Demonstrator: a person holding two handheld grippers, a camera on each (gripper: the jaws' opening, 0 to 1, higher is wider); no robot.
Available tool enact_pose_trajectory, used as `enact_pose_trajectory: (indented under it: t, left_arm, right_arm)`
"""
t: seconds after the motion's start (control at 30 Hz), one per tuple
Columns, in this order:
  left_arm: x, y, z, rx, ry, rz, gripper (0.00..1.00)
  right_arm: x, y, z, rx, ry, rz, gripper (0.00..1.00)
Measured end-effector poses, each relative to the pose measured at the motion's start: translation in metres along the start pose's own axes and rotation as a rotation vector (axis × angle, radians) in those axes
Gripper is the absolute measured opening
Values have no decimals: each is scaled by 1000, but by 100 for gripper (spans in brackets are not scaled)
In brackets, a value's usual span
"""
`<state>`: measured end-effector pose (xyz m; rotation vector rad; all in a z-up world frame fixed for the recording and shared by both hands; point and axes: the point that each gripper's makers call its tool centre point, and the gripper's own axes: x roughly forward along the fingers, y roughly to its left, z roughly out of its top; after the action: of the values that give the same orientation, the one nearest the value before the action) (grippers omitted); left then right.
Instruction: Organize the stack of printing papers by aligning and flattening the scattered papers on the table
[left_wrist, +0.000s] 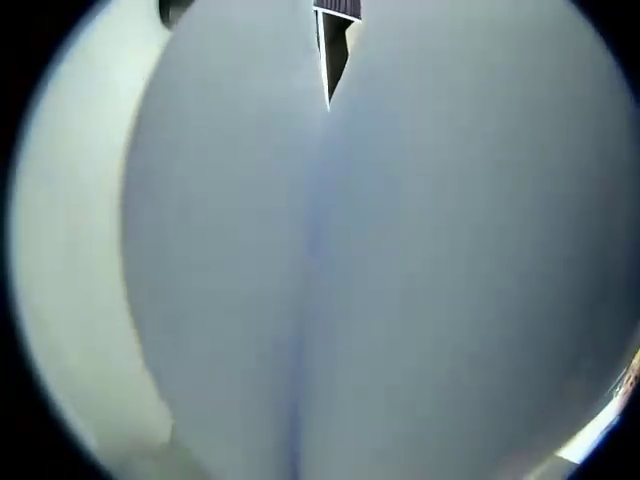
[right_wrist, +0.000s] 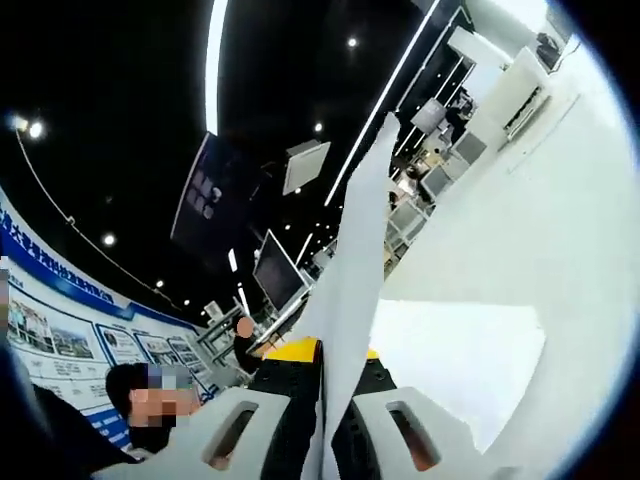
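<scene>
White papers (left_wrist: 400, 280) press right against the left lens, so that gripper's fingers cannot be judged. The right gripper (right_wrist: 328, 440) has its fingers (right_wrist: 420, 435) clamped on a paper sheet (right_wrist: 355, 290) standing edge-on beside the white tabletop (right_wrist: 560, 220).

The right gripper (right_wrist: 325, 440) rises from the bottom of the right gripper view with its two pale jaws drawn close together, pinching a sheet of paper (right_wrist: 355, 270) that stands up edge-on between them. It is tilted well up off the desk (right_wrist: 560, 230), which slopes away on the right of that view. In the left gripper view, paper pressed close to the lens hides the left gripper's jaws, so their state cannot be made out.
</scene>
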<state>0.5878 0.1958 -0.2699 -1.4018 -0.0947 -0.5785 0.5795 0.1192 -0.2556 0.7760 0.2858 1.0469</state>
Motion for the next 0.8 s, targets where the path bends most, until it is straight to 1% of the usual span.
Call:
enact_pose_trajectory:
  t: [0.03, 0.07, 0.17, 0.23, 0.37, 0.57, 0.67, 0.73, 0.8]
  left_arm:
    - [0, 0, 0, -1, 0, 0, 25]
    - [0, 0, 0, 0, 0, -1, 25]
    - [0, 0, 0, -1, 0, -1, 25]
    - [0, 0, 0, 0, 0, -2, 25]
    - [0, 0, 0, 1, 0, -2, 25]
    - [0, 0, 0, 1, 0, -3, 24]
    - [0, 1, 0, 0, 1, 3, 24]
    - [0, 2, 0, 1, 1, 8, 23]
    - [0, 2, -1, 8, 2, 10, 21]
  right_arm:
    - [0, 1, 1, -26, -4, -3, 0]
    - [0, 3, 1, -31, -5, -4, 0]
    - [-3, 5, 0, -12, -13, -1, 0]
    - [-4, 5, -1, -40, -20, -9, 0]
    - [-2, 5, -6, -48, 1, -9, 0]
    - [-2, 3, -5, -70, -18, -30, 0]
    - [-1, 2, -9, -102, -11, -40, 0]
    - [0, 0, -9, -144, -17, -56, 0]
    - [0, -2, -8, -153, -19, -60, 0]
